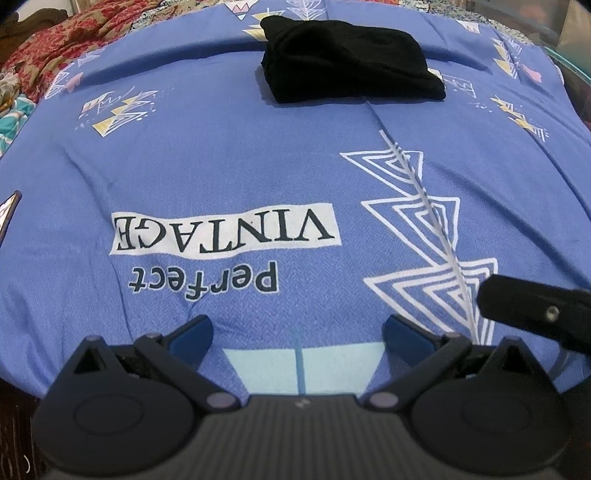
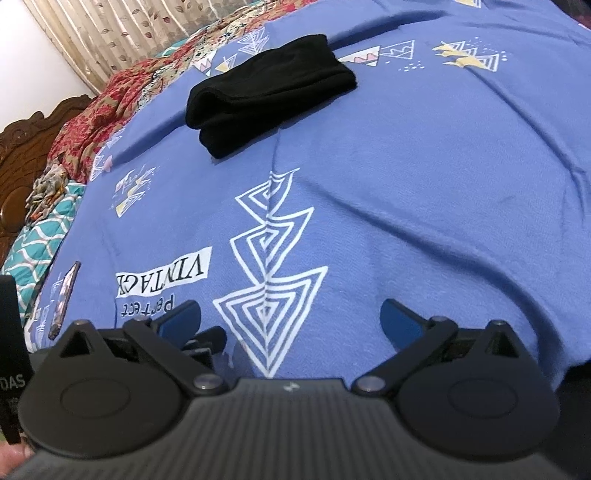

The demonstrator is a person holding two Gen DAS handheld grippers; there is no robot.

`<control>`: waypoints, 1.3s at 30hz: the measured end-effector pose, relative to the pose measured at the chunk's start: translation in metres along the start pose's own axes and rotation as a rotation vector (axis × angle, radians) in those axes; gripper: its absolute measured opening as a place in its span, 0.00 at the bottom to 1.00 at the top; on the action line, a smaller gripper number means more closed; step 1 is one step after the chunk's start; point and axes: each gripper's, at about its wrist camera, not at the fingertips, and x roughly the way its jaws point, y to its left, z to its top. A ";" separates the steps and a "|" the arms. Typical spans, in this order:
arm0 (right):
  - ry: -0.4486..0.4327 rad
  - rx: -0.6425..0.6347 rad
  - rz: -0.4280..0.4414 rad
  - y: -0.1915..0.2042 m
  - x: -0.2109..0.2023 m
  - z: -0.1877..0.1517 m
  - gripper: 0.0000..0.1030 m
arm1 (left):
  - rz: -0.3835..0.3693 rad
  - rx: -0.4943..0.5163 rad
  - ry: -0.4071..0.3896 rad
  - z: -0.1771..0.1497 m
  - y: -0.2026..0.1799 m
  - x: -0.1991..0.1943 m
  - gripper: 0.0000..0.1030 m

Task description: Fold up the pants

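Note:
The black pants [image 1: 347, 62] lie folded into a thick compact bundle at the far middle of the blue printed bedspread [image 1: 221, 166]; in the right wrist view the pants [image 2: 266, 92] show stacked layers at their near-left end. My left gripper [image 1: 297, 334] stands open over the near part of the bed, far from the pants, with nothing between its blue pads [image 1: 192, 338]. My right gripper [image 2: 290, 319] is open too, empty, hovering near the white triangle print. Part of the right gripper's black body [image 1: 535, 306] pokes into the left wrist view at the right edge.
A red floral cloth [image 2: 96, 122] and a teal patterned cloth [image 2: 40, 243] lie along the bed's left side by a carved wooden headboard [image 2: 22, 155]. A phone [image 2: 64, 299] rests on the bedspread at the near left. Curtains [image 2: 110, 33] hang behind.

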 end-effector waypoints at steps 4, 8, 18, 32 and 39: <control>-0.003 0.005 -0.015 -0.004 -0.002 0.000 1.00 | -0.007 -0.001 0.028 0.005 0.001 0.003 1.00; -0.004 0.008 -0.024 -0.004 -0.003 0.000 1.00 | 0.000 0.020 0.050 0.012 -0.002 0.007 1.00; -0.066 -0.011 -0.064 -0.004 -0.014 0.006 1.00 | 0.093 0.019 -0.014 0.015 0.008 -0.017 1.00; -0.120 -0.015 -0.068 0.000 -0.020 0.011 1.00 | 0.225 0.009 -0.223 0.030 0.026 -0.065 1.00; -0.111 -0.009 -0.068 -0.001 -0.019 0.011 1.00 | 0.245 -0.005 -0.233 0.030 0.031 -0.072 1.00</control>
